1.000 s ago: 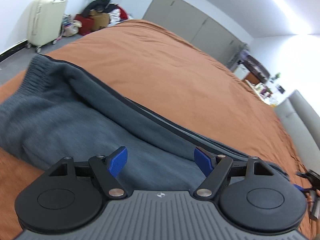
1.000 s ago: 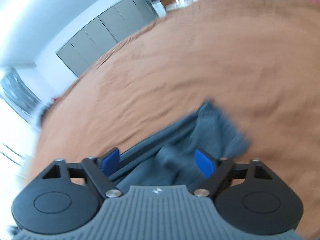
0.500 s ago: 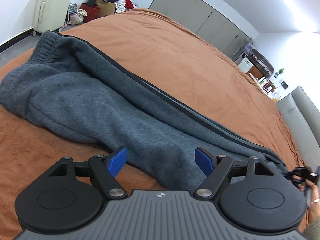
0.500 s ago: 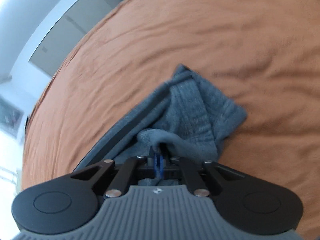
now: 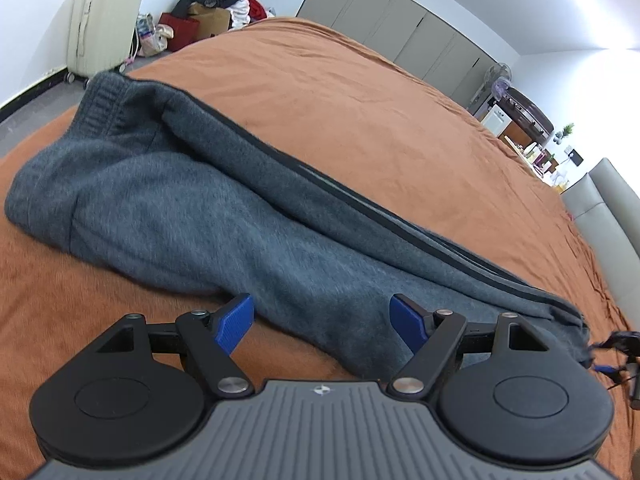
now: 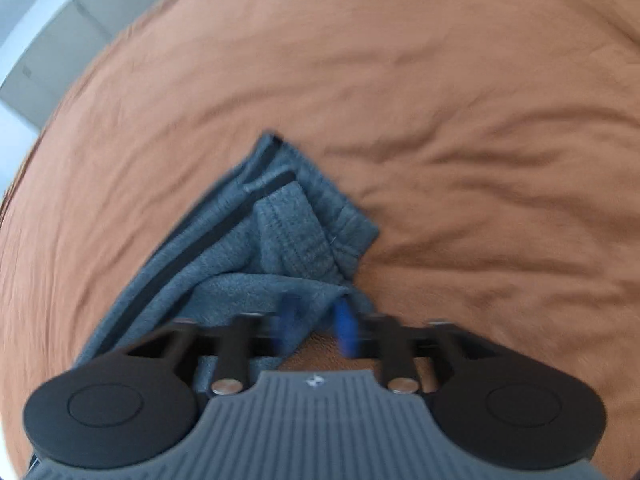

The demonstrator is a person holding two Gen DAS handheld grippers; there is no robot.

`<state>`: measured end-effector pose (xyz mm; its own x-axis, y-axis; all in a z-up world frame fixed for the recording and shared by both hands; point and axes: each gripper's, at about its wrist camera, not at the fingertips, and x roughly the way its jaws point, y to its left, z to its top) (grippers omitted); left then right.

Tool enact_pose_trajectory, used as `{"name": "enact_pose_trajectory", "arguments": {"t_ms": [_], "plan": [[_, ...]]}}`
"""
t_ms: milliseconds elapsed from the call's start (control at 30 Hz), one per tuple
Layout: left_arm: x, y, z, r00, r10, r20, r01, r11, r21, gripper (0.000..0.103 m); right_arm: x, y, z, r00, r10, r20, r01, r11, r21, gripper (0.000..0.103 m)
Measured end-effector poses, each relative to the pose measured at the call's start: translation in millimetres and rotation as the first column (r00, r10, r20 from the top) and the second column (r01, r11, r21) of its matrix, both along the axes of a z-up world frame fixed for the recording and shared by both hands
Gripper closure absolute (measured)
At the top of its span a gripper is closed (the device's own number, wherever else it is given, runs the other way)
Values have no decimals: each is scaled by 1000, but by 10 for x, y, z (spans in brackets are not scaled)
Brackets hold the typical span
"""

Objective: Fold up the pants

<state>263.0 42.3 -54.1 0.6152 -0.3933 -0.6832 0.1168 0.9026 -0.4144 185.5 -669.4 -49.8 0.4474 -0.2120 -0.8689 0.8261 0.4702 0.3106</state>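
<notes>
The grey pants lay lengthwise on the bed's orange cover, waistband at 10 o'clock, cuffs toward 4 o'clock. The left gripper hovered over the mid-leg fabric, jaws spread wide and holding nothing. In the right wrist view, the right gripper sat at the cuffs; motion blur obscured the blue fingertips, which appeared partly parted, and any grip on the fabric could not be determined. A suitcase stood at 11 o'clock.
</notes>
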Motion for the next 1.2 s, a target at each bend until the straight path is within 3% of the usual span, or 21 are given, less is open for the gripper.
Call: {"name": "enact_pose_trajectory", "arguments": {"t_ms": [33,67,100,167,267,300,400,467,533,667,733,800,867,900,933,1000,1133,1167,1200], "plan": [[58,-4,4,1000,-5,11,5,1000,9,13,-17,158,70,1000,-9,-5,9,998,-55,10],[101,-21,16,1000,-2,21,2,1000,18,13,-4,338,182,1000,6,-10,-8,992,-128,6],[165,-33,29,1000,0,31,0,1000,21,13,-16,476,259,1000,28,-6,-29,982,-184,8],[320,-90,65,998,-18,53,18,1000,-10,13,-22,738,428,986,110,123,-82,973,-215,11],[594,-320,68,995,-86,45,91,987,-132,9,174,873,501,941,176,289,-164,984,-65,14],[687,-439,45,992,-126,23,128,976,-174,9,335,908,460,921,225,319,-238,971,1,23],[926,-846,-105,974,-220,-56,198,945,-261,9,807,967,193,922,247,299,-309,933,185,36],[1024,-1091,-192,965,-239,-107,209,950,-230,9,1040,998,-11,936,238,257,-306,914,267,39],[1106,-1242,-266,959,-244,-145,211,954,-210,9,1194,991,-172,936,231,265,-308,903,299,39],[1321,-1308,-404,955,-196,-222,139,959,-248,9,1412,966,-262,954,209,213,-270,909,318,39],[1449,-1317,-478,950,-155,-270,90,967,-239,9,1482,1011,-214,955,231,187,-279,913,297,52],[1560,-1335,-570,940,-119,-319,48,974,-221,11,1521,1025,-218,956,252,147,-284,919,272,91],[1616,-1328,-634,938,-93,-333,16,974,-226,15,1558,1017,-204,954,266,141,-295,919,262,93],[1624,-1322,-633,945,-76,-317,0,973,-232,22,1561,1009,-183,953,264,149,-296,919,261,95],[1624,-1311,-611,956,-55,-288,-14,973,-232,39,1563,994,-150,950,261,169,-298,921,251,95],[1655,-1309,-538,975,-35,-218,-13,976,-216,51,1579,947,-122,948,240,208,-286,929,235,96],[1687,-1232,-467,989,22,-148,-51,979,-197,49,1721,896,-188,946,207,248,-263,940,216,96],[1689,-1216,-472,986,40,-164,-69,982,-174,48,1774,866,-192,951,208,230,-256,945,204,88],[1680,-1197,-481,982,43,-184,-75,982,-172,48,1820,836,-283,961,192,200,-237,944,231,70]]}}
